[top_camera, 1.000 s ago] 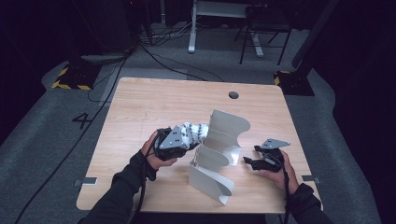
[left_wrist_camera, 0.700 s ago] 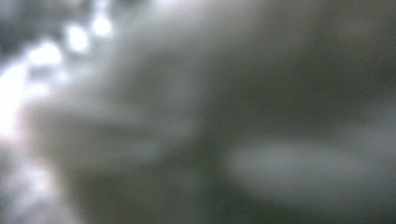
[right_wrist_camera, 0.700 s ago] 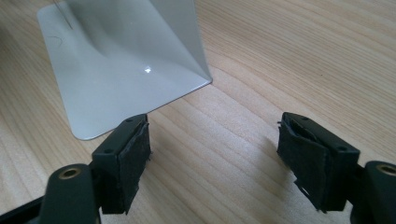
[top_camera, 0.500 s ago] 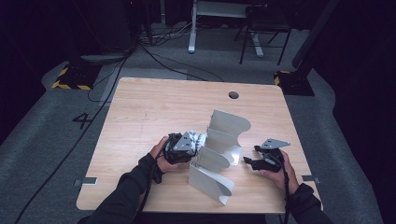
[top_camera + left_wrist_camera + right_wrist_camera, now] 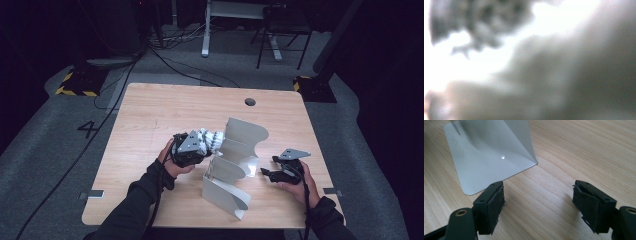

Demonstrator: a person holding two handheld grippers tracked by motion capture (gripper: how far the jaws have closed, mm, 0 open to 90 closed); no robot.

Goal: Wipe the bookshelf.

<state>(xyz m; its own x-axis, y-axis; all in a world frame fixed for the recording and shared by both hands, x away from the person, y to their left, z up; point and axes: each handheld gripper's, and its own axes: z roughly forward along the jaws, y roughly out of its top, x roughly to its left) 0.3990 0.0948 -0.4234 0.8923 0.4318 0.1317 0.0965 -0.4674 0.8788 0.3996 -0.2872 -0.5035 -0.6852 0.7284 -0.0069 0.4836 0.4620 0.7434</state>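
Pressing the white crumpled bundle (image 5: 210,140) closer against the grey curved rack (image 5: 235,162) mid-surface with the left claw (image 5: 189,149), its grip too blurred to tell; resting the right claw (image 5: 539,203) wide open, empty, just beside the rack's base.

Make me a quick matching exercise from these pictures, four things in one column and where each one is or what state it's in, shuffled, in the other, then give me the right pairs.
Things:
1. left gripper
2. right gripper
3. grey divider rack
4. round hole

Places or states:
A. stands mid-table between the two hands
B. jaws wide apart above bare wood
C. in the tabletop near its far edge
D. at the rack's left side, with a whitish crumpled bundle at its tip

Pairs: 1-D, 2-B, 3-A, 4-C
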